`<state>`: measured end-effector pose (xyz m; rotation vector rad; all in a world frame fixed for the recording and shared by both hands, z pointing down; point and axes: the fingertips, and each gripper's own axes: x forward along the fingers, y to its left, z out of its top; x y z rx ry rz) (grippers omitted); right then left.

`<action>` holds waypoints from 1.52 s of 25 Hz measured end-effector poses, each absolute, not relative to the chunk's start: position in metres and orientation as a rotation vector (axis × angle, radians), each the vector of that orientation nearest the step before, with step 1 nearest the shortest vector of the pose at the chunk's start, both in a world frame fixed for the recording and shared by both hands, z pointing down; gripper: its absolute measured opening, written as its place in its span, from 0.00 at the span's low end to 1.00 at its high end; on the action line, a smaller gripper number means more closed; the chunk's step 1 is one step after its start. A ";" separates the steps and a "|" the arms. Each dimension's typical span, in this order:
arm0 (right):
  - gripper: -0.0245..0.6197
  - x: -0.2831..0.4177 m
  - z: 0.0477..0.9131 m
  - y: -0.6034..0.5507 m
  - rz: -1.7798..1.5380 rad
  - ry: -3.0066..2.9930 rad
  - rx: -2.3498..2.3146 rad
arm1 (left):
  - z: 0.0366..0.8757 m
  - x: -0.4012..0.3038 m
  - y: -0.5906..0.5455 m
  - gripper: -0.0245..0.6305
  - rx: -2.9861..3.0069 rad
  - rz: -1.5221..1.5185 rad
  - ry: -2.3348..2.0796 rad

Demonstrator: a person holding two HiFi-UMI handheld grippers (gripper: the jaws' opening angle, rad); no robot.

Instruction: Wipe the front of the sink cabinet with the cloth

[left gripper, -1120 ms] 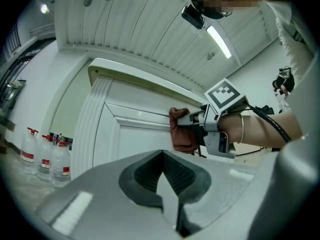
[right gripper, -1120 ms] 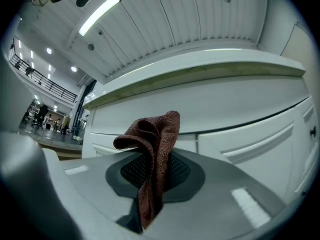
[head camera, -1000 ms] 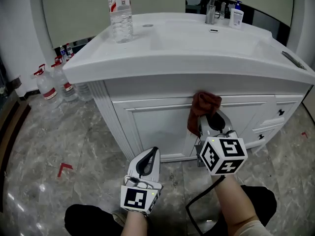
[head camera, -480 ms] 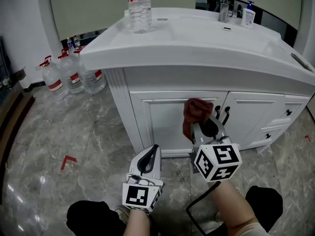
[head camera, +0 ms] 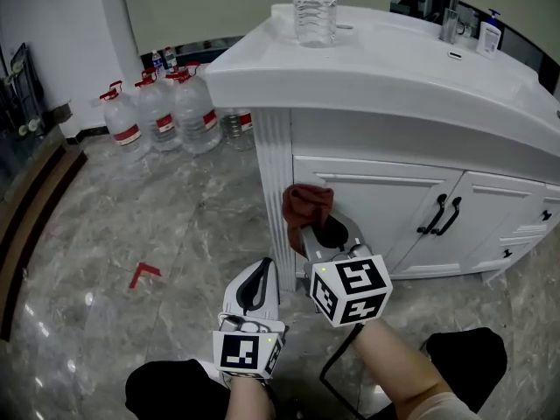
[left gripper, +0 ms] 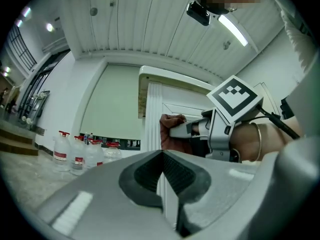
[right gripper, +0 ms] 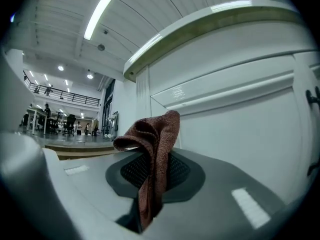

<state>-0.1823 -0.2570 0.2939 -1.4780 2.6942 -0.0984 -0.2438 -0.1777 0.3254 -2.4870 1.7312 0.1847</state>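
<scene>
A reddish-brown cloth (head camera: 306, 206) is pinched in my right gripper (head camera: 317, 233), which is shut on it; the cloth presses against the left door of the white sink cabinet (head camera: 376, 201), beside the fluted corner post (head camera: 274, 191). In the right gripper view the cloth (right gripper: 152, 149) bunches up between the jaws in front of the door panel (right gripper: 240, 129). My left gripper (head camera: 258, 289) hangs lower and to the left, away from the cabinet, jaws shut on nothing. The left gripper view has the cloth (left gripper: 170, 131) and the right gripper (left gripper: 192, 130) ahead of it.
A water bottle (head camera: 314, 7) stands on the countertop (head camera: 394, 68), with a faucet (head camera: 455, 7) and a soap bottle (head camera: 489, 35) farther back. Several large water jugs (head camera: 162, 108) stand on the marble floor at the left. Black door handles (head camera: 442, 215) lie right of the cloth.
The cloth and right gripper have slid left along the cabinet front, from near the door handles to the left door's edge by the corner post. The left gripper has kept its place.
</scene>
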 end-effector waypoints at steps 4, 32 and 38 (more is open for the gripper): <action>0.16 -0.187 0.295 -0.259 -0.074 2.692 -1.467 | 0.327 -0.258 -0.182 0.04 -2.486 0.199 1.766; 0.16 0.026 0.318 -0.248 -0.073 2.434 -2.000 | 0.348 -0.118 -0.183 0.04 -2.691 0.146 1.478; 0.16 -0.018 0.334 -0.249 -0.118 2.514 -1.878 | 0.354 -0.146 -0.188 0.04 -2.653 0.147 1.538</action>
